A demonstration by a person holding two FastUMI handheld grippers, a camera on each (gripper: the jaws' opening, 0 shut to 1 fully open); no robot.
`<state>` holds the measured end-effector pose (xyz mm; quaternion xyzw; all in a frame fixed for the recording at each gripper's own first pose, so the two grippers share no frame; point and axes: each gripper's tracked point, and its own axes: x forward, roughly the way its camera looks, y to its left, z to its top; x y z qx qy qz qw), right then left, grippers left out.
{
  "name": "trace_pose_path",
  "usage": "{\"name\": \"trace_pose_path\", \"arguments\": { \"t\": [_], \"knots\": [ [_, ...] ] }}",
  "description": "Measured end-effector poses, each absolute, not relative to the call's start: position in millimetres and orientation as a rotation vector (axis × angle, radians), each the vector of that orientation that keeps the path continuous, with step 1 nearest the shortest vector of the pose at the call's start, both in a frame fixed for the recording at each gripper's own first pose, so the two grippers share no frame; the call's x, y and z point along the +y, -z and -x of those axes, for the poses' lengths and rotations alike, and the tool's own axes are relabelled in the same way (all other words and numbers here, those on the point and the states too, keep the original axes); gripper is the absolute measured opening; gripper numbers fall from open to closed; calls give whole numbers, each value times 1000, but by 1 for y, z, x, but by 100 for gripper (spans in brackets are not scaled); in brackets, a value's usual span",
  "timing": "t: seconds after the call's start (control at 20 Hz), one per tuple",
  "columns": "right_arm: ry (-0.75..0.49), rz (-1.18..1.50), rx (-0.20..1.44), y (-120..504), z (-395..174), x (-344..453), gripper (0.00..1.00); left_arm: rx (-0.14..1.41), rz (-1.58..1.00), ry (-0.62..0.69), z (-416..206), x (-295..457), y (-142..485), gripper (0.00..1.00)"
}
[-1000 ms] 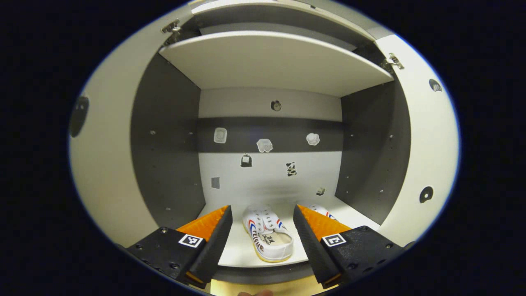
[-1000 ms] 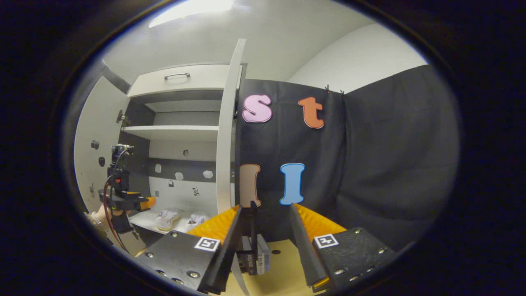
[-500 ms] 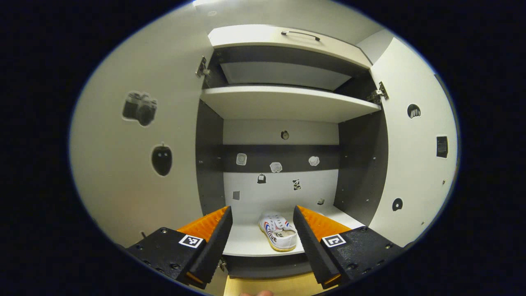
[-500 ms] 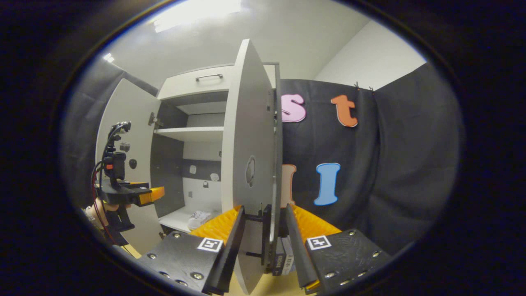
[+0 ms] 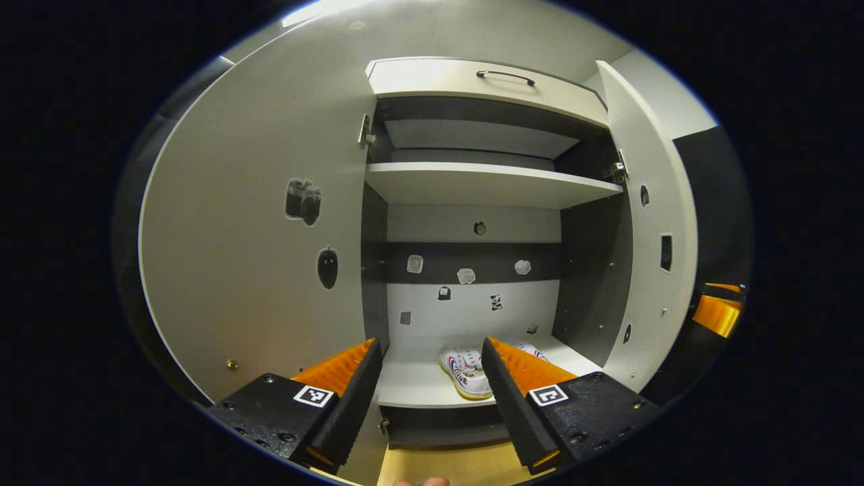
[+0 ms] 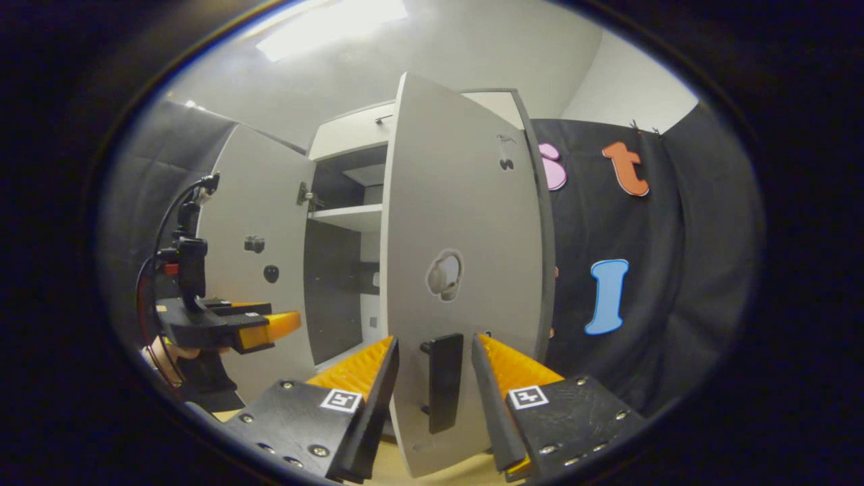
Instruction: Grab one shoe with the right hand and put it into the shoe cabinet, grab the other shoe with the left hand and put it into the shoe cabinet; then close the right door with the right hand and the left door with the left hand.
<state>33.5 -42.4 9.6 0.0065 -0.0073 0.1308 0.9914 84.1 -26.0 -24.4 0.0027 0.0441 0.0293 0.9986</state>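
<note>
Two white shoes with red and blue stripes lie side by side on the bottom shelf of the open shoe cabinet [image 5: 472, 185]: one [image 5: 464, 371] sits between my fingers in the left gripper view, the other [image 5: 530, 349] peeks out behind my finger. My left gripper [image 5: 432, 378] is open and empty, back from the cabinet front. My right gripper [image 6: 435, 364] is open, its fingers straddling the black handle [image 6: 445, 385] of the right door [image 6: 466, 202] without pressing on it. That door stands half swung in.
The left door [image 5: 256, 270] stands wide open, with stickers on its inner face. The right door [image 5: 651, 256] shows nearly edge-on, with my right gripper [image 5: 719, 310] behind it. A hand [image 6: 165, 351] holds my left gripper [image 6: 283, 324] in front of the left door [image 6: 256, 202]. Wooden floor [image 5: 459, 466] lies below.
My left gripper has drawn back out of the cabinet, leaving both shoes on the shelf. The right door has swung from edge-on toward shut, its handle between my right gripper's fingers.
</note>
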Motion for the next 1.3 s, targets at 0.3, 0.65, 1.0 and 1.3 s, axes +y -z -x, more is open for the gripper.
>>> {"name": "trace_pose_path", "arguments": {
  "t": [0.3,0.65,1.0,1.3],
  "knots": [
    [-240,-17,-51,-19,-30,-47,64,119,-4,-56,-68,-27,22,90],
    [-201,-21,-63,-20,-29,-57,61,122,-3,-51,-60,-32,21,89],
    [-200,-58,-32,-14,-34,-59,64,110,1,-62,-54,-28,18,90],
    [-168,-59,-36,-17,-34,-61,61,93,4,-64,-56,-28,15,88]
  ]
}}
